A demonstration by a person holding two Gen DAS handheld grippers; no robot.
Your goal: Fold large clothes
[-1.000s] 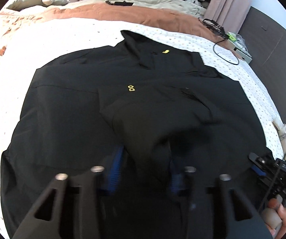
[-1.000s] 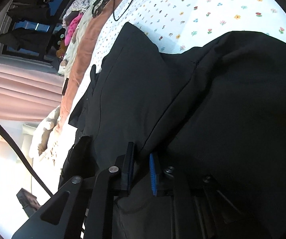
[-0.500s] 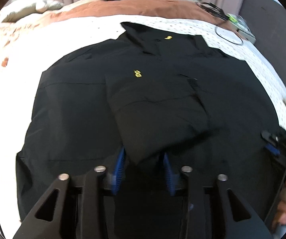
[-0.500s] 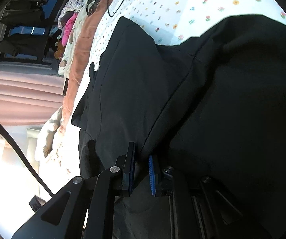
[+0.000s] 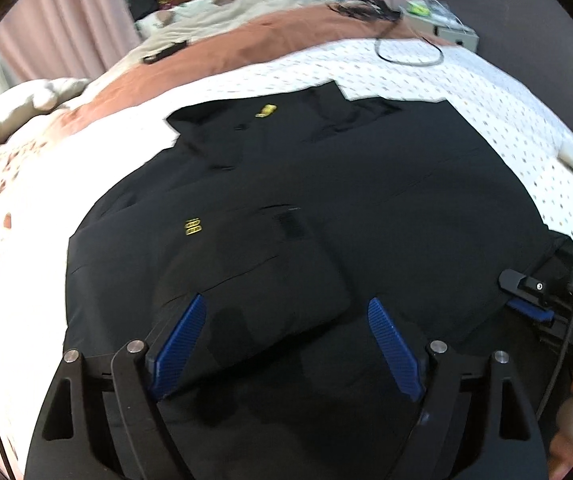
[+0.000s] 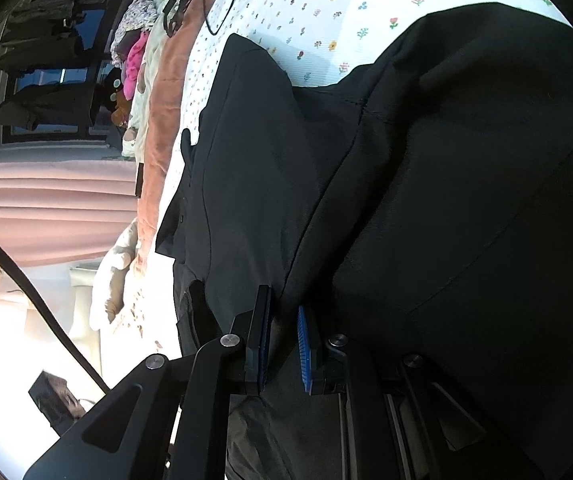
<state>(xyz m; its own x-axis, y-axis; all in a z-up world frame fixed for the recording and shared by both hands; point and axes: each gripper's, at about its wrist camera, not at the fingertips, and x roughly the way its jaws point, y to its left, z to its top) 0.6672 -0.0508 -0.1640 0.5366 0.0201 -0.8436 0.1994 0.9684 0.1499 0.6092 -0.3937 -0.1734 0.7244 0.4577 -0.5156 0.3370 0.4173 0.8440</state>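
My left gripper [image 5: 286,344], at the lower centre of its view, has just been opening its jaws; they stand apart, and the folded sleeve [image 5: 254,280] lies free on the black garment [image 5: 406,200] spread across the bed [image 5: 486,92]. My right gripper [image 6: 282,340] is clamped on the garment's hem, I judge to anchor it.

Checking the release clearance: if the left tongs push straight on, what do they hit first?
Probably the folded-over sleeve of the black fabric jacket, lying on the jacket's body just ahead of the left tongs, whose jaws have just opened clear of it. Depth is unclear.
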